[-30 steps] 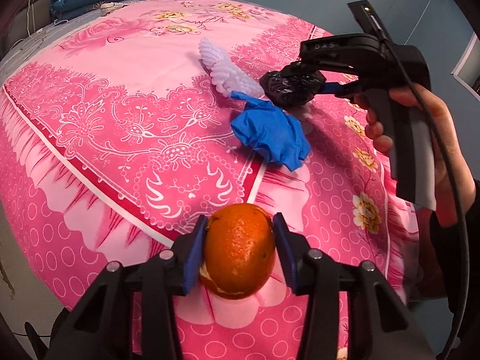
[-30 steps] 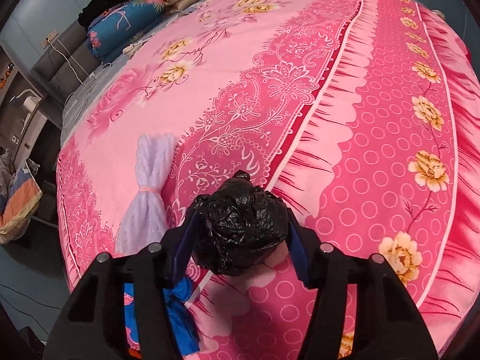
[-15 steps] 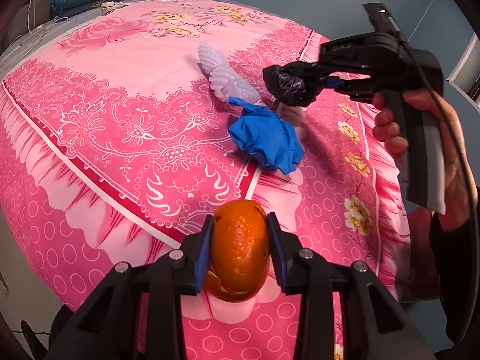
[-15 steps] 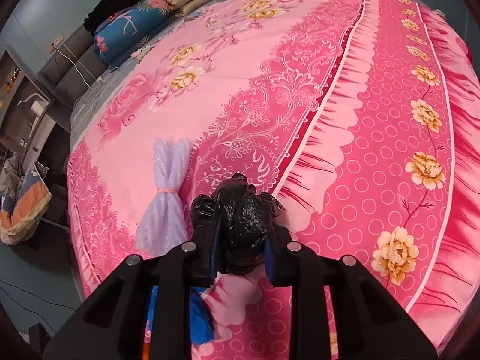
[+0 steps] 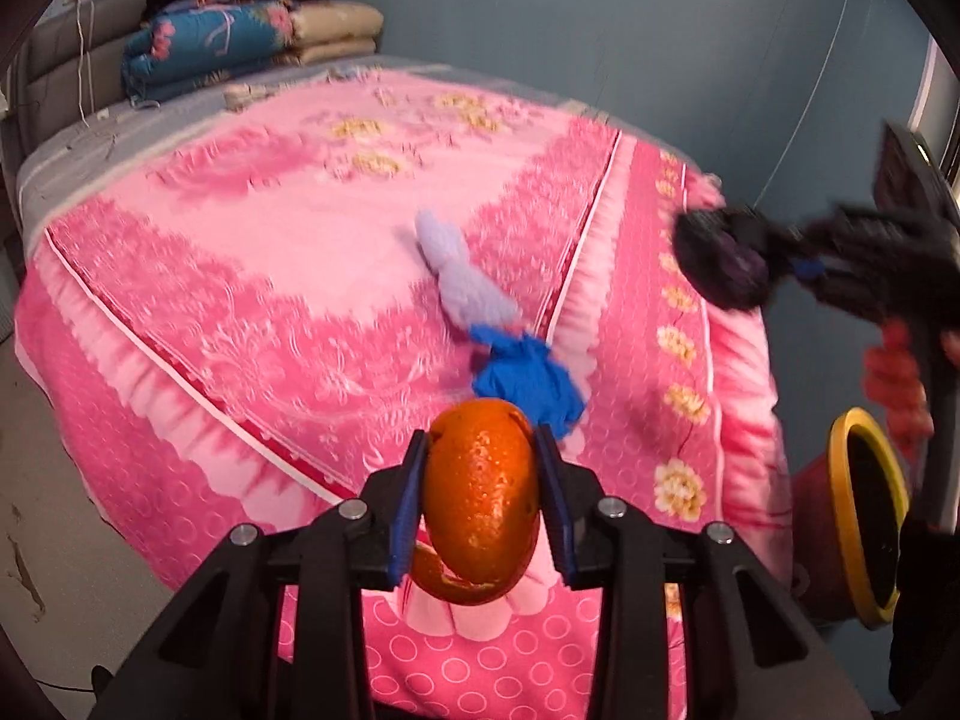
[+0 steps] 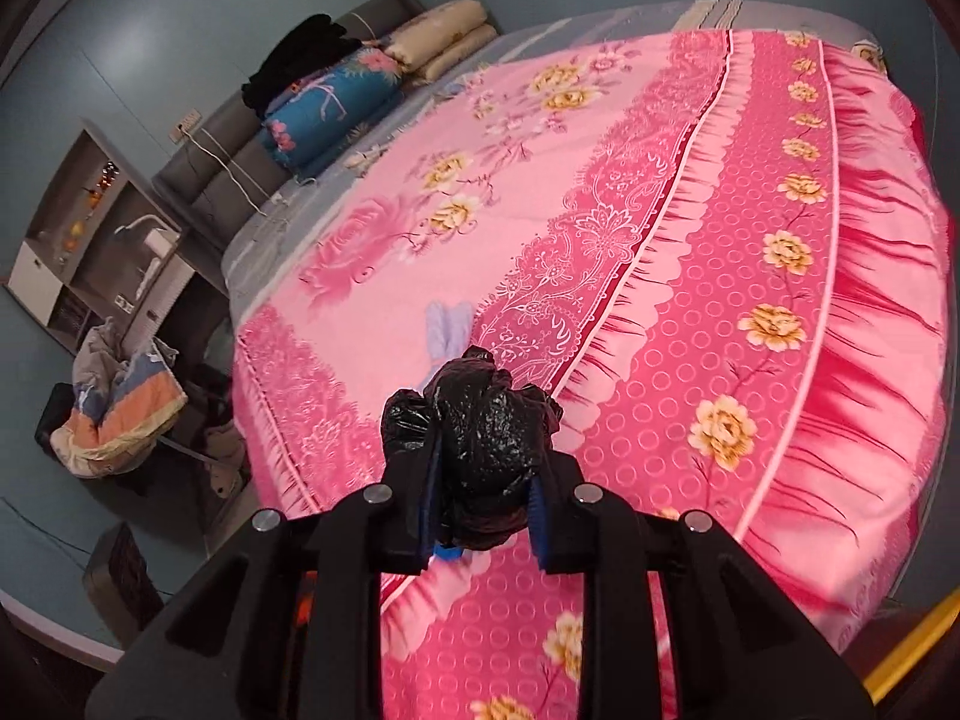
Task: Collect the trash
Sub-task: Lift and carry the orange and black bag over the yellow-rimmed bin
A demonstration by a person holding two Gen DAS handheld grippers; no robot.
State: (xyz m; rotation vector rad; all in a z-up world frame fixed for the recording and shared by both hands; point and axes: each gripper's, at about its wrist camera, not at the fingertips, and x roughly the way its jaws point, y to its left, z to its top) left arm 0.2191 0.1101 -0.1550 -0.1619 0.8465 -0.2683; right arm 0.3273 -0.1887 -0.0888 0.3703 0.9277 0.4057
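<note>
Left gripper: clenched on an orange peel, one blue pad against each side, the peel standing upright and curling open at its lower edge.
Right gripper: clenched on a crumpled black plastic bag, which bulges out above and to the left of the pads.
Right gripper from the left one: off to the right and blurred, held clear above the bed's edge, a hand around its grip.
Blue glove: lies crumpled on the pink bedspread, just beyond the left gripper's tips.
Pale lilac wrap: on the bedspread farther ahead, touching the glove's far end.
Yellow-rimmed bin: on the floor to the right of the left gripper, beside the bed.
Folded quilts: stacked at the far end of the bed.
</note>
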